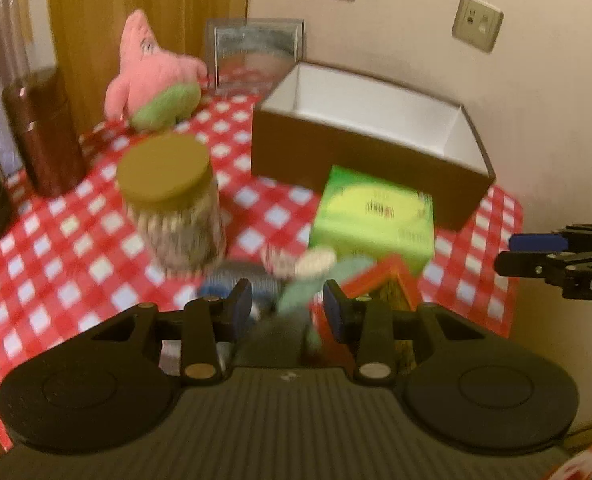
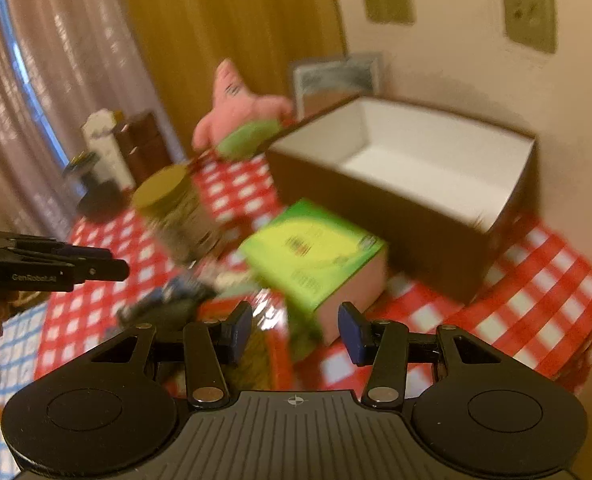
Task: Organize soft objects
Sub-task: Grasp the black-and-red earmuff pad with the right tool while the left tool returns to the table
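1. At the far left of the left-wrist frame, I am noting a brown cylindrical canister point(image 1: 44, 132) and a dark jar at the edge; both are hard and are not my business.
2. In the upper left, the pink star-shaped plush toy point(image 1: 152, 68) is sitting at the back of the red-and-white checked tablecloth point(image 1: 56, 248), well apart from both tongs. I am judging it the clearest soft thing to put away.
3. Just right of it and nearer me, a jar with a mustard lid point(image 1: 164, 168) is standing in the way, so I am planning to go around it, not over it.
4. At lower centre, my left gripper point(image 1: 288, 308) is standing spread with nothing pinched. Beyond its blue pads a small greenish soft toy point(image 1: 307, 276) is lying blurred beside a red-edged object; I cannot tell exactly what either is.
5. Right of centre, a green carton point(image 1: 375, 216) is sitting in front of the empty brown box with a white inside point(image 1: 375, 104), which I am taking as the bin.
6. In the right-wrist frame, my right gripper point(image 2: 296, 332) is also spread and empty, aimed at the carton's near corner.
7. To do this well, I am thinking of slowing both hands, letting the blur settle, and closing on the plush body rather than a limb.
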{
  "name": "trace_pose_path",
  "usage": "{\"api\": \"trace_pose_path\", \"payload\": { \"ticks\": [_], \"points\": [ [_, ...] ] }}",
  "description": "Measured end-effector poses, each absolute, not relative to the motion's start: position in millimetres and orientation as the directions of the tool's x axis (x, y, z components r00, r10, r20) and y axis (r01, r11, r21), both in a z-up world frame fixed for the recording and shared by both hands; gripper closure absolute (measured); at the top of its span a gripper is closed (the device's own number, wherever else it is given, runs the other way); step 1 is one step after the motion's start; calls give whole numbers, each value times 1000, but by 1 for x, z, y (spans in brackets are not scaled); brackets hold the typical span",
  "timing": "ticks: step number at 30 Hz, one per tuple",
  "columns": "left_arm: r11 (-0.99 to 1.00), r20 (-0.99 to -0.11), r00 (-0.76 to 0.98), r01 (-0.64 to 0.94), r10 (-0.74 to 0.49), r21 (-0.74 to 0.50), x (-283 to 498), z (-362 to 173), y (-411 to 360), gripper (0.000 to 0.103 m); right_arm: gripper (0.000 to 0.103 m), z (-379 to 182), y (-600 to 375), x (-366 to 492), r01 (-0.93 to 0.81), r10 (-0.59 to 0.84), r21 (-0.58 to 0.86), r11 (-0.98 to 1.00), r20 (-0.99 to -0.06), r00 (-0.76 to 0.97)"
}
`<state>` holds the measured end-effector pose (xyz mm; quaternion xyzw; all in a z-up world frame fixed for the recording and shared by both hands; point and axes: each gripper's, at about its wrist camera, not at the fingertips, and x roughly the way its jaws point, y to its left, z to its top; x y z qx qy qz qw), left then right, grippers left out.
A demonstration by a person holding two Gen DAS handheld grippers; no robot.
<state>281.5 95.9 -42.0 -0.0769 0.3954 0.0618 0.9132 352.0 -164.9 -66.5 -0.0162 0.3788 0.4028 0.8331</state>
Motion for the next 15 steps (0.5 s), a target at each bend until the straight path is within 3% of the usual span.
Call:
{"api": "trace_pose_path", "payload": {
  "ticks": [15],
  "points": [
    [958, -833, 553, -241, 3, -156, 215, -95, 73, 67, 54, -137, -115, 286, -850, 585, 229, 475, -804, 111]
  ]
}}
